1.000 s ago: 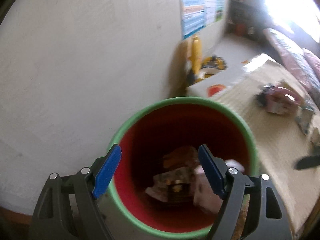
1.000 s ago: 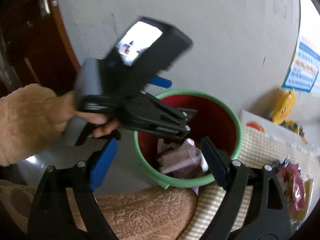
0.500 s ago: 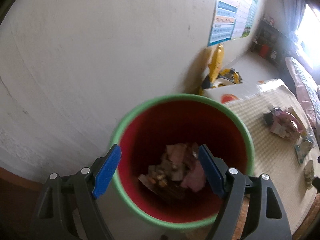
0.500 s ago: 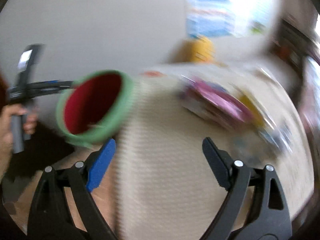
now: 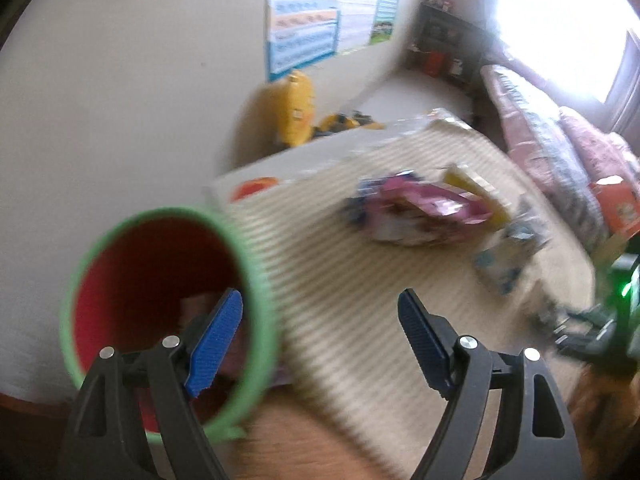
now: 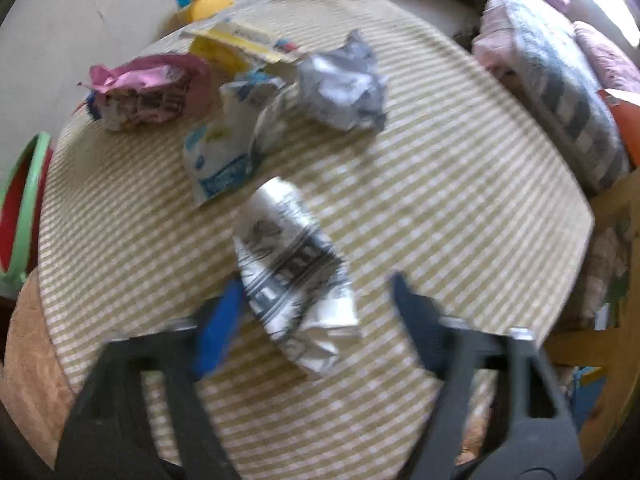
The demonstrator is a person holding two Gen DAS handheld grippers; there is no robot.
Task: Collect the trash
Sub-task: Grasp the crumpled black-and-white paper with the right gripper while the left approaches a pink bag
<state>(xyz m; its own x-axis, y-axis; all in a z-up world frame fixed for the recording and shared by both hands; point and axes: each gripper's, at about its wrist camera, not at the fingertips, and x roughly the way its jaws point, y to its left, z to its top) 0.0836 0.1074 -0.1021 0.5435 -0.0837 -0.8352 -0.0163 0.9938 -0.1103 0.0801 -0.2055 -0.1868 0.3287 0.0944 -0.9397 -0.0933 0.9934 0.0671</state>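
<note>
hovering low in the right wrist view, the right tongs (image 6: 316, 316) point down at a crumpled black-and-white printed wrapper (image 6: 294, 280) that lies between the two blurred fingers; the jaws have just been closing, yet a gap shows on the right side of the wrapper and whether the left pad touches it is too blurred to tell. above it on the striped counter (image 6: 440, 184) lie a white and blue packet (image 6: 224, 152), a crumpled grey wrapper (image 6: 344, 88), a pink wrapper (image 6: 144, 88) at the upper left and a yellow carton (image 6: 236, 46) behind them. the green rim of the bin (image 6: 24, 204) shows at the left edge of the frame.

in the left wrist view the left tongs (image 5: 320, 340) stand wide apart with nothing between the pads, the left finger over the mouth of the green bin with a red inside (image 5: 168, 300), which fills the lower left. some scraps lie deep in it, too dim to name. the pink wrapper (image 5: 424, 212) sits mid-frame on the counter (image 5: 340, 280), blurred. a poster (image 5: 304, 36) hangs on the wall at the top.
</note>
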